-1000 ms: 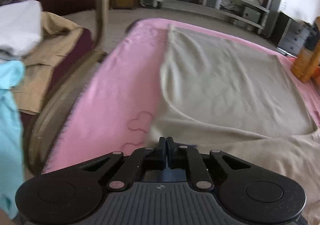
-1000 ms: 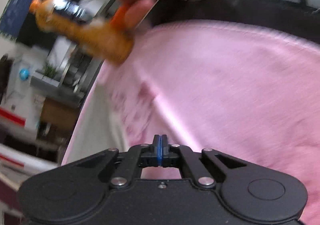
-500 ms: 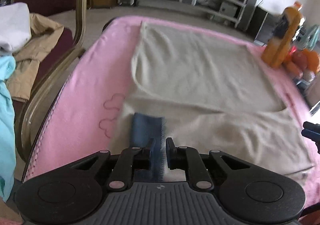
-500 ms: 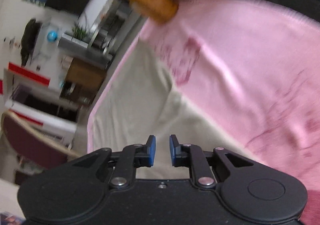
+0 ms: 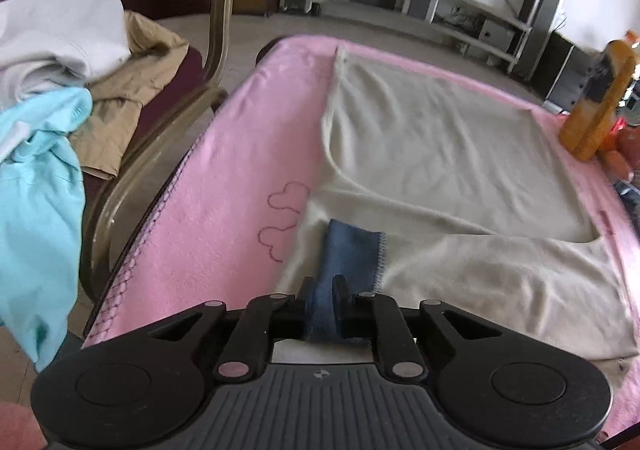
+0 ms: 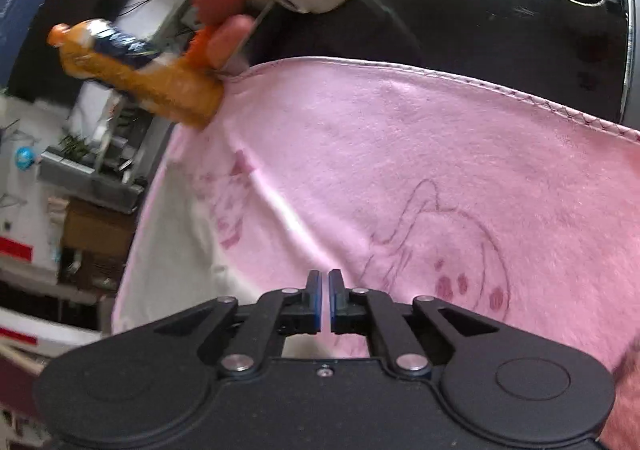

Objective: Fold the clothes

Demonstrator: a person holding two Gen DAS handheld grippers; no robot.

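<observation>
Denim, a blue strip [image 5: 352, 254], is what our left gripper [image 5: 323, 290] pinches; the cream garment [image 5: 440, 154] lies flat just ahead of it. Our right gripper [image 6: 324, 290] is closing on nothing above the pink blanket [image 6: 400, 154].

Your left gripper [image 5: 323, 286] pinches a blue cloth strip [image 5: 352, 254] at the cream garment's [image 5: 440, 154] near edge. The garment lies spread on the pink blanket [image 5: 240, 190].
</observation>
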